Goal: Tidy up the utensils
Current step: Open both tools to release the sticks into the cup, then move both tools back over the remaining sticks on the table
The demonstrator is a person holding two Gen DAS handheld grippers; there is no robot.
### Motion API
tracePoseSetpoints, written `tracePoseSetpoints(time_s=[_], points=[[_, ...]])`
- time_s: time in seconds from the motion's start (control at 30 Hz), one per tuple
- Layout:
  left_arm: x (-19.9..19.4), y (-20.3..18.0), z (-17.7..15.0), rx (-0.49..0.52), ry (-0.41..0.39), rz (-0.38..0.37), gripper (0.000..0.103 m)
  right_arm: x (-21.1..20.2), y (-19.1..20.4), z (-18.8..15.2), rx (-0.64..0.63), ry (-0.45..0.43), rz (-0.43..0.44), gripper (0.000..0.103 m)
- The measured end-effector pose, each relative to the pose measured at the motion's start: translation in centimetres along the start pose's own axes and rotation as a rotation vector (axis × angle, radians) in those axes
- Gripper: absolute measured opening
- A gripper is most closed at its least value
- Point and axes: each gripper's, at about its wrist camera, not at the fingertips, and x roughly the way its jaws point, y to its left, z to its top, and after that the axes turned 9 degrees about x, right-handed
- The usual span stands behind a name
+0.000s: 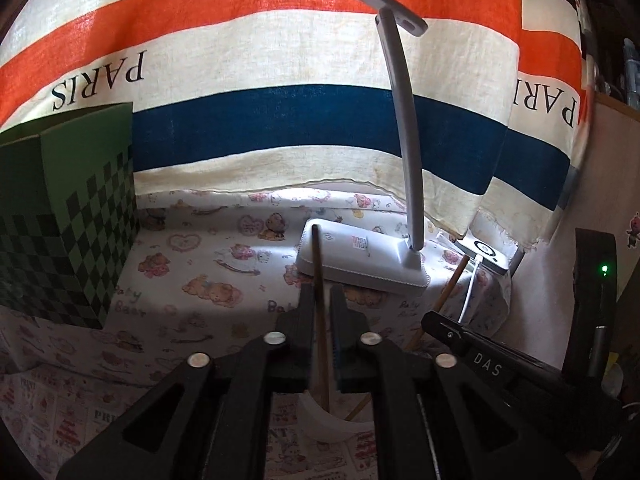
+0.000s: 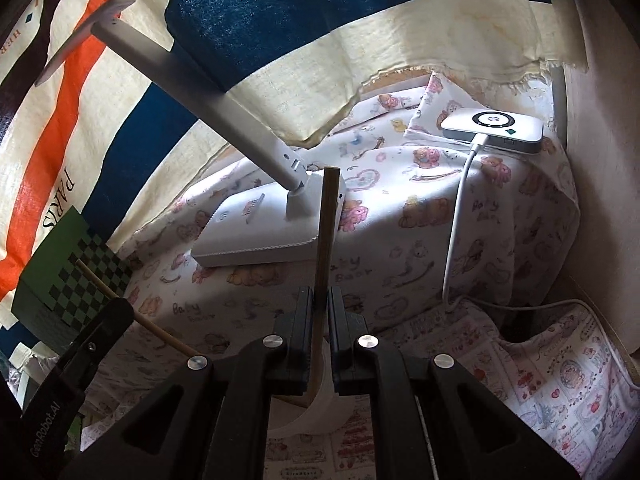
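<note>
each gripper, left gripper (image 1: 321, 300) and right gripper (image 2: 320, 300), is clenched on its own chopstick (image 1: 319, 280) (image 2: 326, 232), both sticks standing nearly upright with their lower ends over the white cup (image 2: 316, 412) directly beneath the jaws.

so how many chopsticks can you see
2: one chopstick clamped in the left gripper, one in the right gripper, both over a white cup. More could be hidden.
</note>
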Motion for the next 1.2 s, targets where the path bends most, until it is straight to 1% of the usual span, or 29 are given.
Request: tracePoseSetpoints(time_s=[0.03, 0.07, 0.1, 0.13, 0.17, 0.2, 0.23, 0.33, 0.4, 0.43, 0.5, 0.57, 0.63, 0.73, 0.8, 0.9, 0.97, 1.1, 1.2], points=[[-0.4, 0.0, 0.1, 0.008, -0.012, 0.005, 0.032, -0.1, 0.2, -0.1, -0.010, 0.004, -0.002, 0.024], [-1.1, 0.1, 0.2, 0.020, -0.030, 0.015, 0.049, -0.2, 0.4, -0.1, -0.022, 0.005, -0.006, 0.032], [-1.7, 0.0, 0.1, 0.048, -0.050, 0.041, 0.060, -0.5, 0.8, -0.2, -0.041, -0.006, -0.013, 0.055], [-2.4, -0.1, 0.1, 0.081, -0.069, 0.082, 0.063, -0.8, 1.1, -0.2, -0.052, -0.022, -0.014, 0.074], [-2.9, 0.1, 0.0, 0.101, -0.078, 0.113, 0.064, -1.3, 1.4, -0.4, -0.063, -0.052, -0.025, 0.076], [-3.5, 0.3, -0.1, 0.110, -0.082, 0.128, 0.064, -1.5, 1.6, -0.4, -0.070, -0.065, -0.031, 0.076], [-4.2, 0.7, -0.2, 0.104, -0.085, 0.122, 0.065, -1.9, 2.0, -0.4, -0.085, -0.071, -0.032, 0.076], [-6.7, 2.1, -0.6, 0.068, -0.109, 0.122, 0.071, -2.9, 2.9, -0.4, -0.105, -0.064, 0.021, 0.076], [-8.6, 3.0, -0.9, 0.072, -0.139, 0.161, 0.079, -4.0, 3.6, -0.6, -0.112, -0.082, 0.049, 0.076], [-9.7, 3.4, -1.1, 0.085, -0.158, 0.198, 0.082, -4.4, 4.0, -0.8, -0.121, -0.089, 0.059, 0.076], [-11.9, 4.3, -1.9, 0.109, -0.202, 0.249, 0.091, -5.5, 5.0, -1.5, -0.151, -0.098, 0.082, 0.076], [-13.6, 5.6, -2.7, 0.094, -0.236, 0.290, 0.097, -6.2, 5.9, -2.3, -0.180, -0.097, 0.094, 0.076], [-15.3, 7.0, -3.9, 0.062, -0.256, 0.329, 0.099, -6.9, 7.2, -3.3, -0.236, -0.084, 0.091, 0.076], [-17.0, 7.8, -5.5, 0.076, -0.268, 0.370, 0.101, -8.4, 8.5, -5.1, -0.303, -0.082, 0.100, 0.077], [-17.9, 8.2, -6.5, 0.080, -0.259, 0.378, 0.102, -9.4, 8.7, -6.4, -0.321, -0.093, 0.116, 0.077], [-18.6, 9.0, -7.8, 0.028, -0.203, 0.333, 0.102, -10.8, 8.9, -9.0, -0.352, -0.099, 0.133, 0.078], [-19.2, 9.5, -8.8, -0.009, -0.206, 0.310, 0.102, -11.3, 8.9, -10.1, -0.366, -0.099, 0.128, 0.078], [-19.2, 10.3, -10.4, -0.047, -0.184, 0.312, 0.102, -11.5, 7.7, -11.5, -0.353, -0.105, 0.144, 0.078], [-18.2, 10.8, -11.4, -0.042, -0.134, 0.336, 0.102, -10.3, 6.8, -12.1, -0.345, -0.080, 0.126, 0.078]])
